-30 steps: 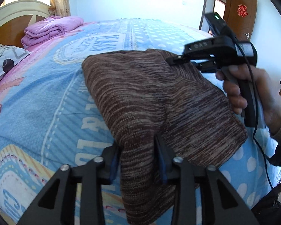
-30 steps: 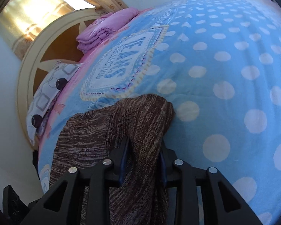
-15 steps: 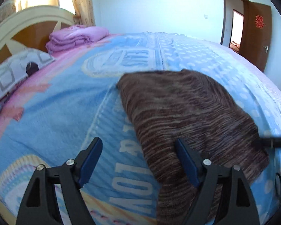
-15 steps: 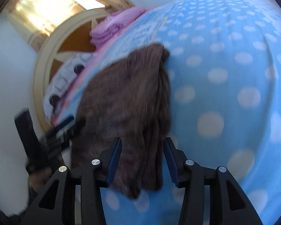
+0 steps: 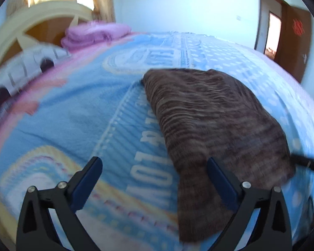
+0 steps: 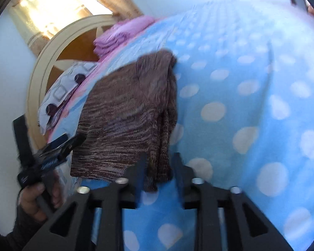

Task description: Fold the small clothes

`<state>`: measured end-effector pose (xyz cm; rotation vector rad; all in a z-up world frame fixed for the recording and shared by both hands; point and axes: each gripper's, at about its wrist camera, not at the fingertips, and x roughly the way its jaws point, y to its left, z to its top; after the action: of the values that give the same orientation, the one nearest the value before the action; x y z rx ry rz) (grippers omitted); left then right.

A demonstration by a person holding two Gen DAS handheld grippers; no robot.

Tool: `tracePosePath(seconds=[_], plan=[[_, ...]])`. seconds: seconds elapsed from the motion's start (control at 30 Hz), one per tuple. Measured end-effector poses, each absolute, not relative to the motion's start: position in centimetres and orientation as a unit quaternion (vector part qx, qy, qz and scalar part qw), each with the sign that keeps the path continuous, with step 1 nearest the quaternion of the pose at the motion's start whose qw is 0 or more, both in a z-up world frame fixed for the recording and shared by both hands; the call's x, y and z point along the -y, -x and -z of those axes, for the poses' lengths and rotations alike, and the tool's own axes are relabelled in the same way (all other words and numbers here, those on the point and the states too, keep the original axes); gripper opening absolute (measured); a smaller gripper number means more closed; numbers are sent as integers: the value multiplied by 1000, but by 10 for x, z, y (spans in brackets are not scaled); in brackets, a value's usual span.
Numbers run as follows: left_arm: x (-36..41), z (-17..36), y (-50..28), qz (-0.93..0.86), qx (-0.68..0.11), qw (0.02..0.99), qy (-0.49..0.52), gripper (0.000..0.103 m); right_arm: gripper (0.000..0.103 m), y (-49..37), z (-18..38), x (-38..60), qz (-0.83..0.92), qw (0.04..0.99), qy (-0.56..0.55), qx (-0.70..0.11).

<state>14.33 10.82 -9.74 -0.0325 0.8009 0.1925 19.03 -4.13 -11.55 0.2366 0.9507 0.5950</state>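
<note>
On blue blanket (image 5: 77, 113), brown knit garment (image 5: 209, 113) lies folded. Left gripper (image 5: 155, 179) spread wide, empty; right gripper (image 6: 158, 172) parted around garment's near edge. Fold seems done; next, withdraw or tidy edge.

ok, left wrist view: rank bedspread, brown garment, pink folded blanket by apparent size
1. bedspread
2. brown garment
3. pink folded blanket, though it lies farthest from the camera, so its true size against the garment is unsure.
</note>
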Motion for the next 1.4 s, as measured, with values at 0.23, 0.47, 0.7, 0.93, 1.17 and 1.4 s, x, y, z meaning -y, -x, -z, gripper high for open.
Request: tracePosePath(seconds=[0.23,0.47,0.7,0.93,1.17,1.4], plan=[[-87,46,-108,-71,-331,941,-8,103,59,-131,38,31,-252,920,-13,-302],[-72,28,-102,-52,-309,949,-17,103,65,-107,12,31,-247,936,-2,-250],[-71,25,-98,-54,-304,951,-15,103,65,-104,9,29,-243,937,-7,-250],[-72,26,-99,-56,-306,950,-11,103,65,-101,9,28,-244,938,-5,-248],[-71,27,-99,-55,-306,950,-12,103,65,-98,11,28,-245,937,-5,-250],[-71,27,-99,-55,-307,950,-11,103,65,-99,11,28,-247,936,-8,-252]])
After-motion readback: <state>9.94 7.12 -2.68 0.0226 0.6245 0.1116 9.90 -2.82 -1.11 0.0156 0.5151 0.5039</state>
